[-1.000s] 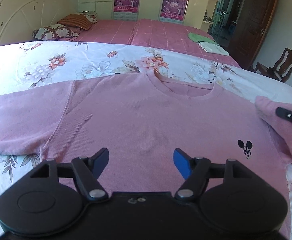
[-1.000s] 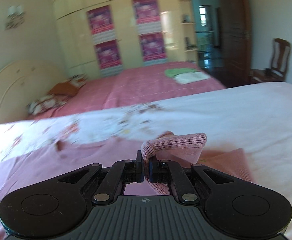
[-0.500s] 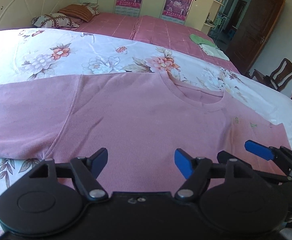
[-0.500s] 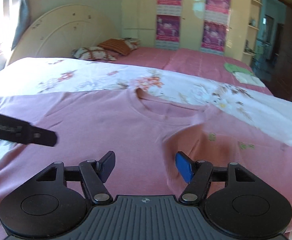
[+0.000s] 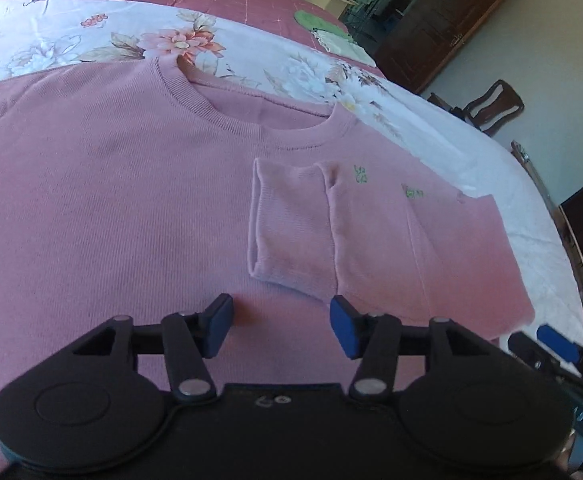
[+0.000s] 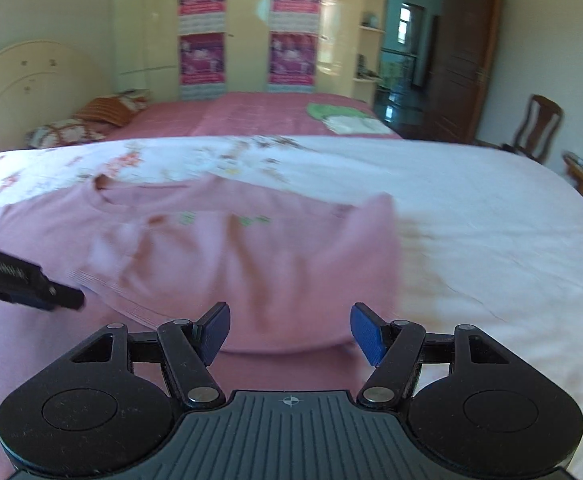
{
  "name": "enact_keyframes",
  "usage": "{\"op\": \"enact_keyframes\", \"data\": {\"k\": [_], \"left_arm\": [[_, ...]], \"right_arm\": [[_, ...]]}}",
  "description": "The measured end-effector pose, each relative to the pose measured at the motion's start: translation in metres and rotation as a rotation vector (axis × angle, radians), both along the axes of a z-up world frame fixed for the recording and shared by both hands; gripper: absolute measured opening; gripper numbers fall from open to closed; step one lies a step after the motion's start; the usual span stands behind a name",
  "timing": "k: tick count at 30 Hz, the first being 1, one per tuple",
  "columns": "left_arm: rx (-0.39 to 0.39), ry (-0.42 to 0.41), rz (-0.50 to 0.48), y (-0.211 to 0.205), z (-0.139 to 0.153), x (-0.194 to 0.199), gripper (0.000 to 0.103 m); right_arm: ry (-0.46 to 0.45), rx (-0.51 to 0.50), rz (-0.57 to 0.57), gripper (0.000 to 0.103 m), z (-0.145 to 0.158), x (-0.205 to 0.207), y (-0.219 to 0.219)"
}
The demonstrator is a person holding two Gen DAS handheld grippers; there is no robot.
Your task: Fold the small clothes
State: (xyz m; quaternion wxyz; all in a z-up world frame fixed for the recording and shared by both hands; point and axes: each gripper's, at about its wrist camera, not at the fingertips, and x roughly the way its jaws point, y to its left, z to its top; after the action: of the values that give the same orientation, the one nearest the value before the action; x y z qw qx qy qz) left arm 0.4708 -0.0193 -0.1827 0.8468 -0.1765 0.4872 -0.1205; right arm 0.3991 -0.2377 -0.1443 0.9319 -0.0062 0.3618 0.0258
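Observation:
A pink T-shirt [image 5: 131, 200] lies flat, front up, on the floral bedsheet [image 5: 91, 36]. Its right side is folded inward, and the folded sleeve [image 5: 291, 220] rests on the chest below the collar. My left gripper [image 5: 281, 326] is open and empty, hovering just above the shirt's lower middle. My right gripper [image 6: 289, 332] is open and empty above the folded edge of the shirt [image 6: 251, 256]. The right gripper's fingers [image 5: 555, 344] show at the lower right of the left wrist view. The left gripper's finger [image 6: 27, 284] shows at the left of the right wrist view.
A second bed [image 6: 251, 116] with a pink cover stands behind, with pillows [image 6: 91, 120] and folded green and white clothes [image 6: 343, 120]. A wooden chair [image 6: 535, 128] and a dark door [image 6: 459, 68] are at the right. White sheet [image 6: 491, 240] lies right of the shirt.
My right gripper carried the sleeve over the shirt, opened and let it go, then drew back to the right. My left gripper stayed open and moved forward over the shirt.

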Motion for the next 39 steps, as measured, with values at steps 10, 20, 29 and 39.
{"op": "enact_keyframes", "data": {"k": [10, 20, 29, 39], "left_arm": [[-0.144, -0.023, 0.108, -0.004, -0.015, 0.013, 0.018], [-0.203, -0.231, 0.197, 0.019, 0.03, -0.002, 0.006], [-0.084, -0.291, 0.295, 0.078, 0.044, -0.022, 0.006], [0.121, -0.192, 0.23, 0.068, 0.002, -0.031, 0.02]], "right_arm": [[0.04, -0.004, -0.094, 0.066, -0.02, -0.002, -0.034], [0.04, 0.015, -0.117, 0.066, -0.033, 0.021, -0.03], [0.027, 0.053, -0.09, 0.014, -0.033, 0.038, -0.018], [0.084, 0.076, -0.111, 0.009, -0.037, 0.026, -0.034]]}}
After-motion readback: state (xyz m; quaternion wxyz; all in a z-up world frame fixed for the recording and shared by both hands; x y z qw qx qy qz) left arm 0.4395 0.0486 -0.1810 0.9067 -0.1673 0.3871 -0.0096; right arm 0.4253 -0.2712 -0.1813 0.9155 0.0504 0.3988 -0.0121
